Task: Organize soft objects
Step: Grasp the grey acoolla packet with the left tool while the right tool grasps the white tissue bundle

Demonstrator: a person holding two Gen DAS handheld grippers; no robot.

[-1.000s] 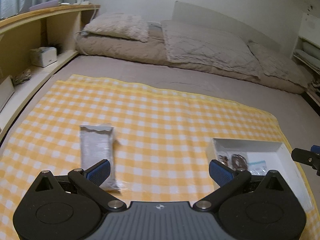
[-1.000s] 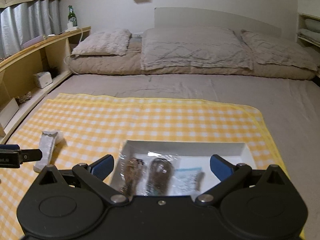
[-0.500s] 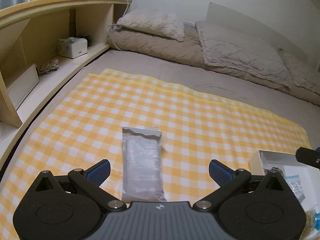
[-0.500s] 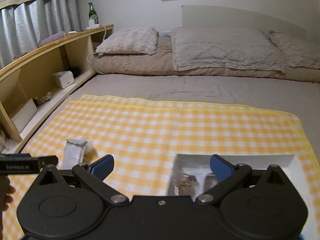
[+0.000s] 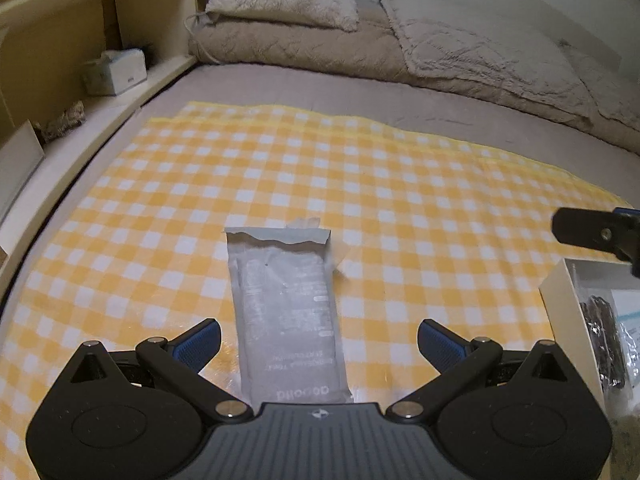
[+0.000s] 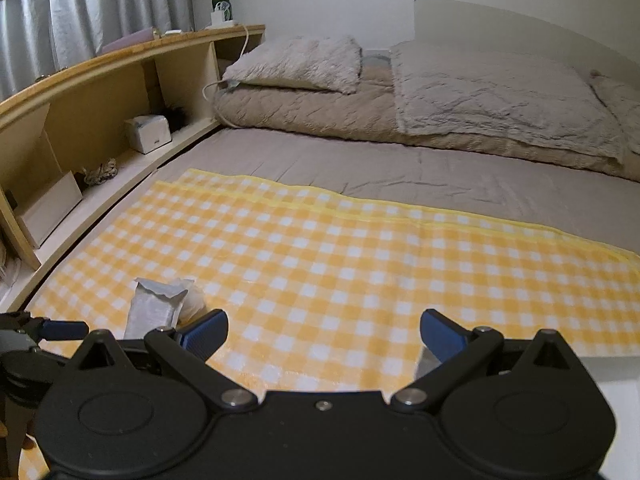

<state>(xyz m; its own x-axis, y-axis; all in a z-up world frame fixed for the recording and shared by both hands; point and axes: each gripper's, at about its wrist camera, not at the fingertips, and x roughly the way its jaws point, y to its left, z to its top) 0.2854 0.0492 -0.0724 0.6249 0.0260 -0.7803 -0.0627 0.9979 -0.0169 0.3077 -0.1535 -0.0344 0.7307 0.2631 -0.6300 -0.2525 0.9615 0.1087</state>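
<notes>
The left tongs (image 5: 319, 338) are spread wide and hold nothing, poised over the near end of a grey foil pouch (image 5: 286, 316) that lies flat on the yellow checked cloth (image 5: 400, 200), its length running away from the camera between the two blue pads. The right tongs (image 6: 323, 334) are likewise released and empty, over bare cloth. A white tray (image 5: 560, 292) with small bagged items sits well to the right. The pouch looks light, limp and slick, probably crinkly; pinching across its narrow width near the middle should keep it from drooping or slipping out.
</notes>
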